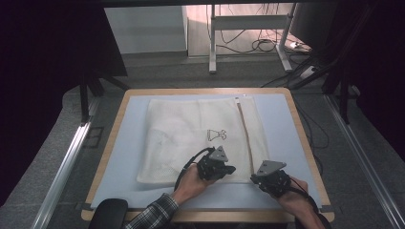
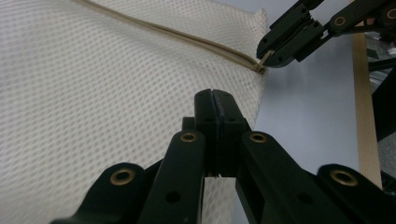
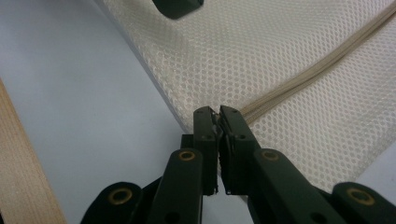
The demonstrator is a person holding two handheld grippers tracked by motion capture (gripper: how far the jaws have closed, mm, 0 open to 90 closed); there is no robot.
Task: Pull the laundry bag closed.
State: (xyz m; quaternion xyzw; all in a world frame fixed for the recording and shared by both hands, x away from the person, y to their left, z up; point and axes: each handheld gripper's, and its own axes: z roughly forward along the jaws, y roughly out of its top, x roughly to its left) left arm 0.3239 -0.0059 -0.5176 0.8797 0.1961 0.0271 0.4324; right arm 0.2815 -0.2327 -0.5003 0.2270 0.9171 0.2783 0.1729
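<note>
Item: mesh bag (image 1: 191, 138), flat on mat (image 1: 282, 129), zipper (image 1: 245, 136) closed. My right gripper (image 3: 218, 112) clenched on zipper pull at near corner; left gripper (image 2: 215, 95) clamped on mesh beside it. Step: unzipping. Next: steady, straight pull along the zipper.

Grey floor (image 1: 157, 71) — cables (image 1: 258, 45) under a desk frame (image 1: 248, 24).

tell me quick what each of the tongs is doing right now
Left tongs: shut, pinching the mesh laundry bag near its edge.
Right tongs: shut on the zipper pull at the bag's near corner.
</note>
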